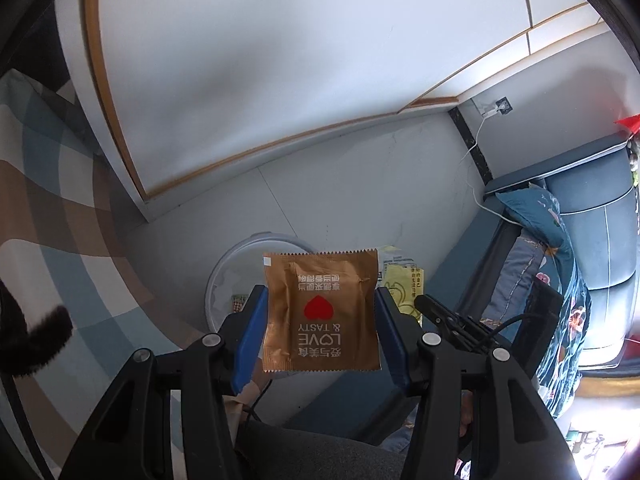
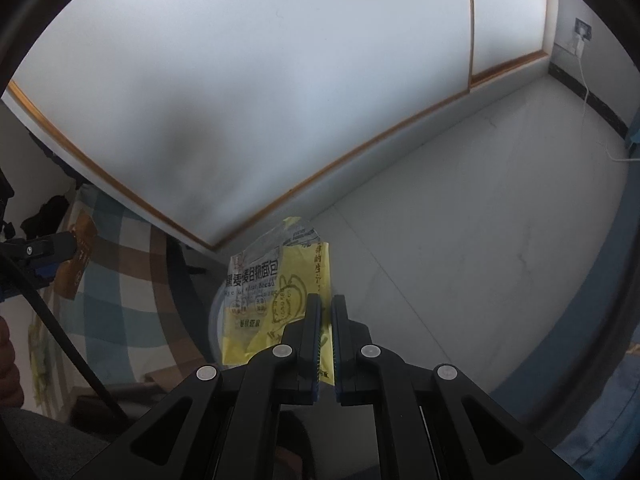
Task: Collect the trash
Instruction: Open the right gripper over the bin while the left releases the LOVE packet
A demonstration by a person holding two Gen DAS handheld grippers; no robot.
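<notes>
Crinkly brown foil snack packet (image 1: 322, 312) is pinched by its side edges between the blue pads of the left gripper (image 1: 320, 330), jaws spread about packet-wide, hanging right above the white bin (image 1: 224, 276). Right gripper (image 2: 326, 344) has its jaws nearly shut on a thin yellow bread wrapper (image 2: 276, 292) over that same bin. Both look feather-light, floppy and slippery, so I'd hold near an edge seam, firmly

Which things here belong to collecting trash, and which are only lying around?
For the job:
- brown snack wrapper in left tongs
- yellow bread wrapper in right tongs
- white bin

Lying about:
- checked bedsheet
- blue sofa
- white charging cable
</notes>
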